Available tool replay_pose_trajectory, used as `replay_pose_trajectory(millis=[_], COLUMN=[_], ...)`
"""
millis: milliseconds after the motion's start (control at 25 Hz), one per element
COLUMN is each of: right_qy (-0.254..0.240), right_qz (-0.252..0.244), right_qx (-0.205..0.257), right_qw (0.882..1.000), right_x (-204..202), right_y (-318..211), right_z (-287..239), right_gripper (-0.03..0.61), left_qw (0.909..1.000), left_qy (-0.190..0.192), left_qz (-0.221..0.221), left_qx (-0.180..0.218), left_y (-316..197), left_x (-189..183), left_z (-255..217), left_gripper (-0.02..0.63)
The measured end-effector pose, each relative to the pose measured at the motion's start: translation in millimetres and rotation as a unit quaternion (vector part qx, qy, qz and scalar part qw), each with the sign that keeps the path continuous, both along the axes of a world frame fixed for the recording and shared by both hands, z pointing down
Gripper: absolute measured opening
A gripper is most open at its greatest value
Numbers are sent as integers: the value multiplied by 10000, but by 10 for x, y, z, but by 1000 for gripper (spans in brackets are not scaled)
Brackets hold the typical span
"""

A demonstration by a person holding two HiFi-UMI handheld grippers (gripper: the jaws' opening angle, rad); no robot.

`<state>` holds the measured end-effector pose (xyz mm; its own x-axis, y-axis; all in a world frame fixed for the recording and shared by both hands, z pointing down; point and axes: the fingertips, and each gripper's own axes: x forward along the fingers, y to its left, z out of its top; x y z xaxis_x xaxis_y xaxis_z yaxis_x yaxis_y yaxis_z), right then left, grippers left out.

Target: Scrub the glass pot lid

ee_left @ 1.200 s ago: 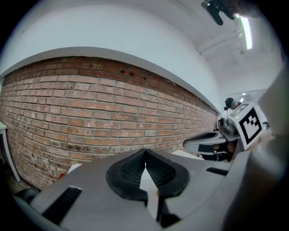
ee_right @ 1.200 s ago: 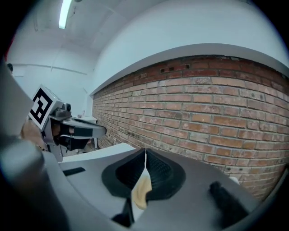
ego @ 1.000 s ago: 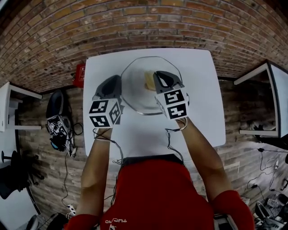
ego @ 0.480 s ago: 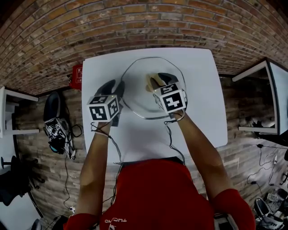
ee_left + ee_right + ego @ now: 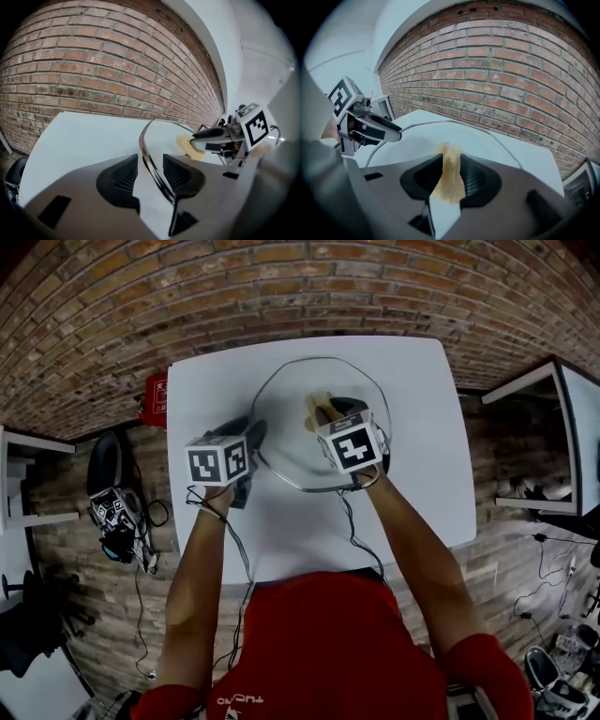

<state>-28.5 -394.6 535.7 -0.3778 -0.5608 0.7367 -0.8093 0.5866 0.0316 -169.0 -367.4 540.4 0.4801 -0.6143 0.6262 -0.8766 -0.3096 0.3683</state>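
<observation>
While you look down in the head view, the lid [image 5: 292, 423] lies flat on the white desk [image 5: 417, 484]. Your left tool [image 5: 248, 430] is at its left edge, and your right tool [image 5: 343, 411] is over the glass, at a yellow sponge [image 5: 317, 409].

Your left gripper view shows that tool's jaws just opened and released. The lid's metal rim runs between the pads, and neither pad presses it.

Your right gripper view shows the right tool also just opened and released, with the sponge standing between its pads on the lid.
</observation>
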Motion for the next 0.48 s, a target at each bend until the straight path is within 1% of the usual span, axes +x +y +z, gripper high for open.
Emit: replay_pose_trajectory(millis=[80, 200, 480], right_qy=[29, 91, 77], right_qz=[12, 12, 34], right_qx=[-60, -108, -255], right_qw=[10000, 9999, 9996], right_x=[10, 23, -5], right_y=[9, 14, 34], right_z=[23, 79, 109], right_gripper=[124, 100, 54], left_qw=[9999, 9997, 9993], left_qy=[12, 64, 307], left_qz=[91, 176, 151], left_qx=[-73, -145, -165], left_y=[2, 13, 21], left_x=[37, 62, 76], left_z=[38, 81, 78], left_gripper=[175, 172, 145])
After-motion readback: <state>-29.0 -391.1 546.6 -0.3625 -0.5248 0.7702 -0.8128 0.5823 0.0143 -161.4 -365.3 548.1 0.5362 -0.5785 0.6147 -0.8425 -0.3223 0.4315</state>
